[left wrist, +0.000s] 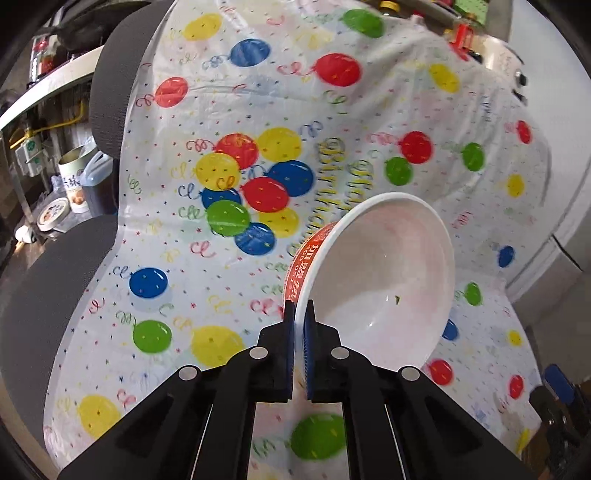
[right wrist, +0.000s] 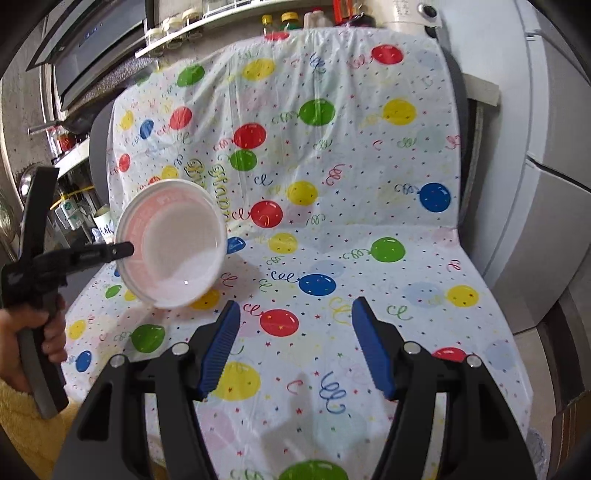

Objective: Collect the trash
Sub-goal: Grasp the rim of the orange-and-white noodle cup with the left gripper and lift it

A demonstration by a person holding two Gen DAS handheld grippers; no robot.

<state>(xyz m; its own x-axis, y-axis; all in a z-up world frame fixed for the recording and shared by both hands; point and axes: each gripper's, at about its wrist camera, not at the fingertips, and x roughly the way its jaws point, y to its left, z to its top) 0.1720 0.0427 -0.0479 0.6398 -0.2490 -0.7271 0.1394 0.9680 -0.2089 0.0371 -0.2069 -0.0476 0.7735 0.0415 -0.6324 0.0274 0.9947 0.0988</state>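
Note:
A white paper noodle bowl (left wrist: 384,273) with a red printed outside hangs in the air, tilted on its side, empty but for a small speck. My left gripper (left wrist: 299,310) is shut on its rim. The bowl also shows in the right wrist view (right wrist: 173,243), held by the left gripper (right wrist: 125,250) at the left. My right gripper (right wrist: 295,314) is open and empty above the balloon-print plastic sheet (right wrist: 332,229), to the right of the bowl.
The balloon sheet (left wrist: 258,110) covers a dark chair (left wrist: 110,96). Shelves with jars and bottles (right wrist: 184,22) run behind. A tin can (left wrist: 74,181) and clutter sit at the left. A white appliance (right wrist: 546,184) stands at the right.

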